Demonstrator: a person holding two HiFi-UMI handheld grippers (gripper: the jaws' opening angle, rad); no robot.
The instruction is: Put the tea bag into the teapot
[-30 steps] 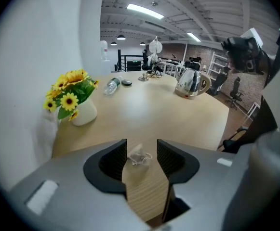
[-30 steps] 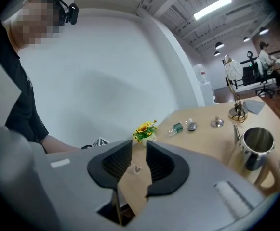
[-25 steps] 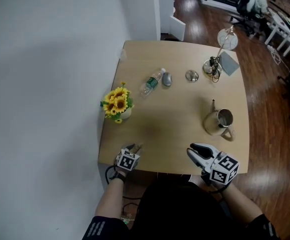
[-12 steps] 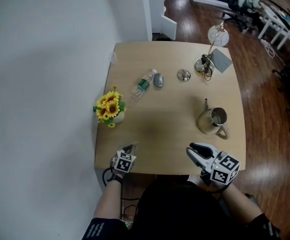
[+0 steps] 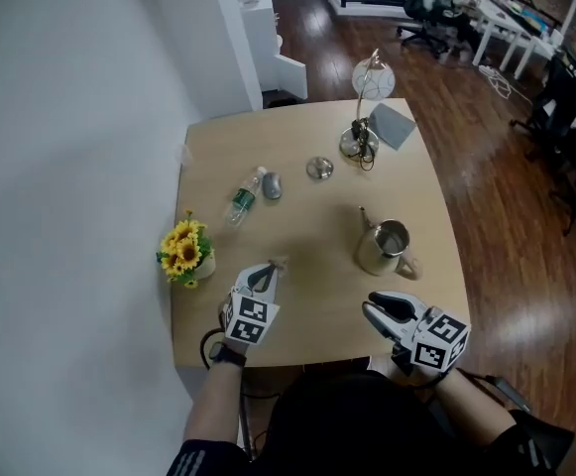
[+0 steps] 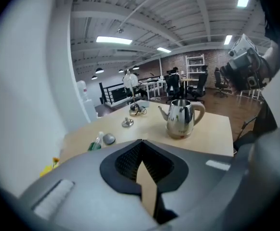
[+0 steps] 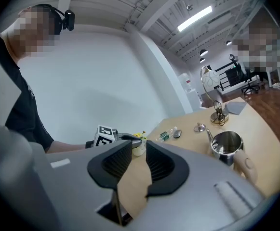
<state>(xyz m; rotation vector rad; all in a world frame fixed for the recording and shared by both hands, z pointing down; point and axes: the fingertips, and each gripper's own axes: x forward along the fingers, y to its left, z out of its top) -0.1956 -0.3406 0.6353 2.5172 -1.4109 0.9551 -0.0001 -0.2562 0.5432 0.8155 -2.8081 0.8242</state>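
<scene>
Teapot (image 5: 382,246), open-topped, stands at three o'clock of the left gripper (image 5: 271,266), jaws pressed together; the right gripper (image 5: 375,306) gapes.

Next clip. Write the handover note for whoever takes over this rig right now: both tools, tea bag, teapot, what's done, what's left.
Left tool: shut, over the near left part of the table. Whether it pinches the tea bag cannot be told.
Right tool: open, empty, at the near edge.
Teapot: upright, right of centre, top open.
Done: at most the pickup.
Left: check the grip, carry to the teapot, drop the bag in.
</scene>
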